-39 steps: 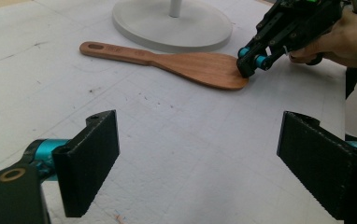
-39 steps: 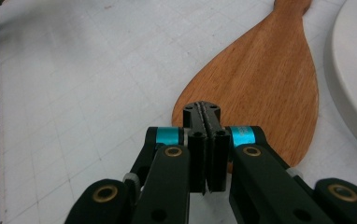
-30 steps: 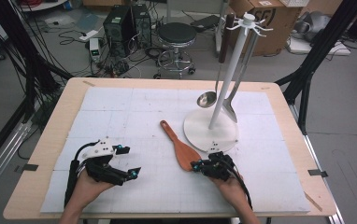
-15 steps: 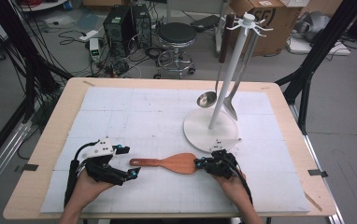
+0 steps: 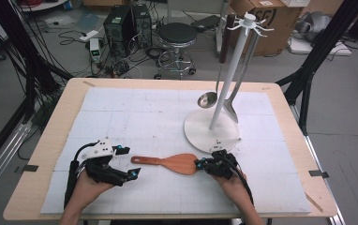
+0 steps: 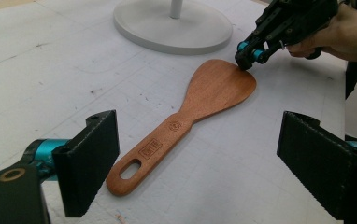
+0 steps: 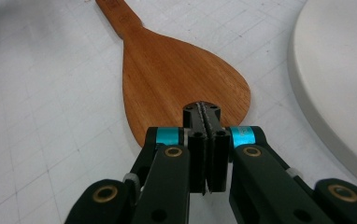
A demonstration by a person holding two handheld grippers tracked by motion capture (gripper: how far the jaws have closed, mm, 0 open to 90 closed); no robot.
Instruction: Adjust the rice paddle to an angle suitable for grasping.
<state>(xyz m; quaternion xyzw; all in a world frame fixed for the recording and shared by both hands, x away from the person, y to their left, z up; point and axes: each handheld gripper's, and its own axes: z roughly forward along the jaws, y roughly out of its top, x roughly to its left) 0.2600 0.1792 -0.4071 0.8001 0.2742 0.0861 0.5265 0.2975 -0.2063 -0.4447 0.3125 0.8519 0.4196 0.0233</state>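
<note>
Lying flat on the table, the wooden spatula (image 5: 170, 162) points its handle between the wide-spread jaws of your left gripper (image 5: 124, 163). Your right gripper (image 5: 200, 165) has its jaws pressed tight together, their tips resting on the blade's broad edge, just beside the rack's round base (image 5: 200, 129).

Black two-jaw tool (image 5: 124, 162) bodies, cyan bands, brass-ringed screws, ribbed pads (image 6: 92, 158), trailing black cables.
</note>
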